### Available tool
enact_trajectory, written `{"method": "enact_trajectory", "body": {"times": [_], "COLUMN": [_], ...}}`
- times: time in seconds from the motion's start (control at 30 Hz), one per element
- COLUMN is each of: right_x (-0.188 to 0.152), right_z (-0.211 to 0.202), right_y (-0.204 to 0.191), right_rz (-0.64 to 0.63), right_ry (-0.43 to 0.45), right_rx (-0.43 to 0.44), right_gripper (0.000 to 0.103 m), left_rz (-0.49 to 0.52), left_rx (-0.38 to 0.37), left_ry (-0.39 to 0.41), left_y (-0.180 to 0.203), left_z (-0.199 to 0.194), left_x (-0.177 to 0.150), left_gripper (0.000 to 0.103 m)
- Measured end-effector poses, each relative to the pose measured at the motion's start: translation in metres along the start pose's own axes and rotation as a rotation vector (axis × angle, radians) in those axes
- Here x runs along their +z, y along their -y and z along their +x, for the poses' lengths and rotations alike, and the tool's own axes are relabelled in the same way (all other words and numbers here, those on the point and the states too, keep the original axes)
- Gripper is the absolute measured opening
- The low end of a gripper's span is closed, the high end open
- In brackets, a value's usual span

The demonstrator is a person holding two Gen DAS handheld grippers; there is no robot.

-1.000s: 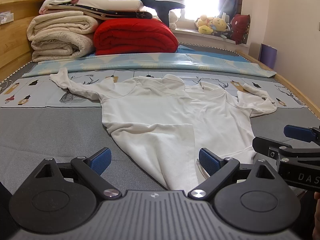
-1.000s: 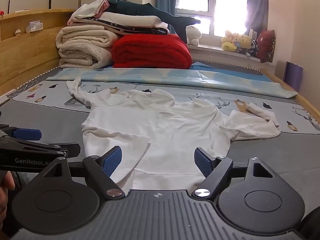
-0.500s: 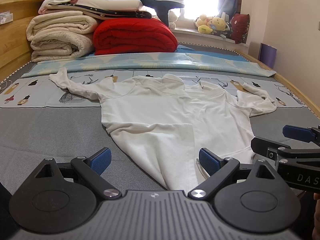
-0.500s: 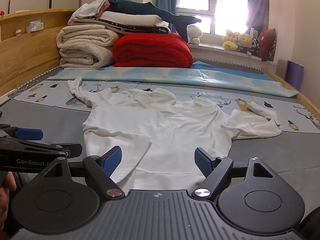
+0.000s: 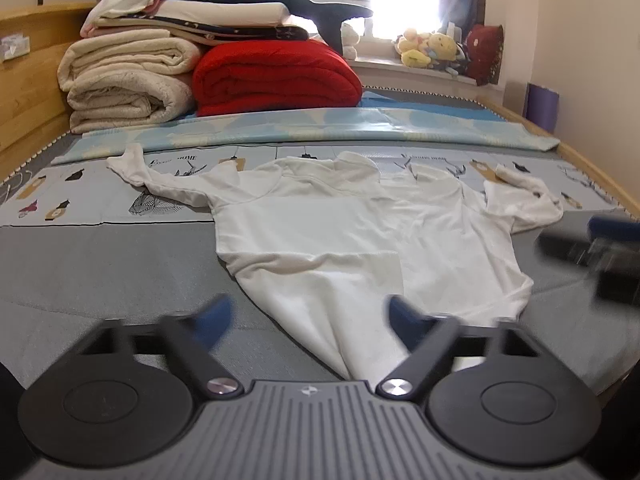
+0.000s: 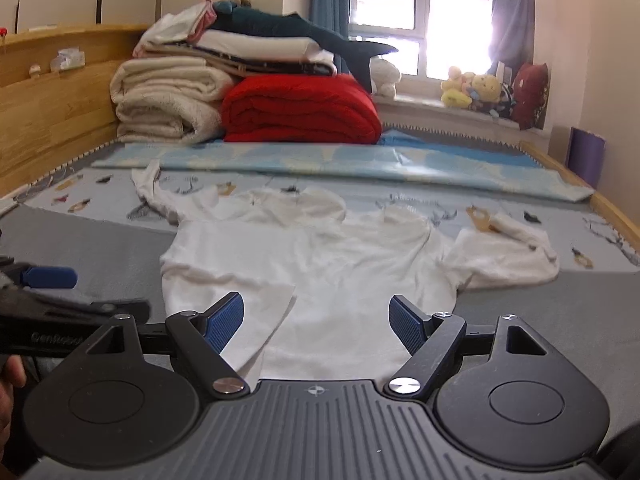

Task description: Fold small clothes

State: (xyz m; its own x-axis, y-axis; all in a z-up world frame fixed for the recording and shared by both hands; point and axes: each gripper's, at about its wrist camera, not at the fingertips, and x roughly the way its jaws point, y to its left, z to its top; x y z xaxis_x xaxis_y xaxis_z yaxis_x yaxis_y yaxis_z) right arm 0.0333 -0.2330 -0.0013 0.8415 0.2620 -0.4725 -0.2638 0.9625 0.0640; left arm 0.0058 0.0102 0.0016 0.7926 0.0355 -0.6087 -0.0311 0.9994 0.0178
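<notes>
1. Your white top [image 5: 344, 236] lies spread flat on the grey bed cover [image 5: 100, 264]. Its hem is toward you and its collar at the far end, so its long axis runs near to far.
2. Its sleeves reach out far left and far right. The near left corner of the hem is turned over on itself.
3. Your left gripper [image 5: 308, 316] is closing. That turned-over hem corner sits between its fingers, but the pads do not press on it yet.
4. Your right gripper [image 6: 318, 320] stands wide open with nothing gripped. The hem's middle lies between its fingers.
5. Both tools sit at the near edge, the left one nearer the folded corner. I judge the next move needs both pinching the hem.
</notes>
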Motion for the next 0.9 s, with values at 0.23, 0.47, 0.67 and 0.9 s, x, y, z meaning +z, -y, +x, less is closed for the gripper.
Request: {"method": "enact_trajectory", "body": {"times": [0.23, 0.47, 0.67, 0.9], "right_x": [0.052, 0.042, 0.007, -0.015], "right_z": [0.01, 0.068, 0.119, 0.148], "right_y": [0.091, 0.133, 0.084, 0.093], "right_rz": [0.067, 0.201, 0.106, 0.191], "right_ry": [0.108, -0.037, -0.333, -0.498], "right_rx": [-0.144, -0.118, 0.103, -0.01], "right_gripper": [0.071, 0.061, 0.058, 0.061], "left_rz": [0.131, 0.107, 0.061, -0.049], "left_rx": [-0.074, -0.212, -0.265, -0.253], "left_ry": [0.035, -0.001, -0.184, -0.283], "left_y": [-0.022, -0.021, 0.006, 0.047], "left_z": [-0.008, 0.039, 0.115, 0.189], "left_x": [0.045, 0.062, 0.06, 0.059], "left_gripper": [0.043, 0.039, 0.037, 0.04]}}
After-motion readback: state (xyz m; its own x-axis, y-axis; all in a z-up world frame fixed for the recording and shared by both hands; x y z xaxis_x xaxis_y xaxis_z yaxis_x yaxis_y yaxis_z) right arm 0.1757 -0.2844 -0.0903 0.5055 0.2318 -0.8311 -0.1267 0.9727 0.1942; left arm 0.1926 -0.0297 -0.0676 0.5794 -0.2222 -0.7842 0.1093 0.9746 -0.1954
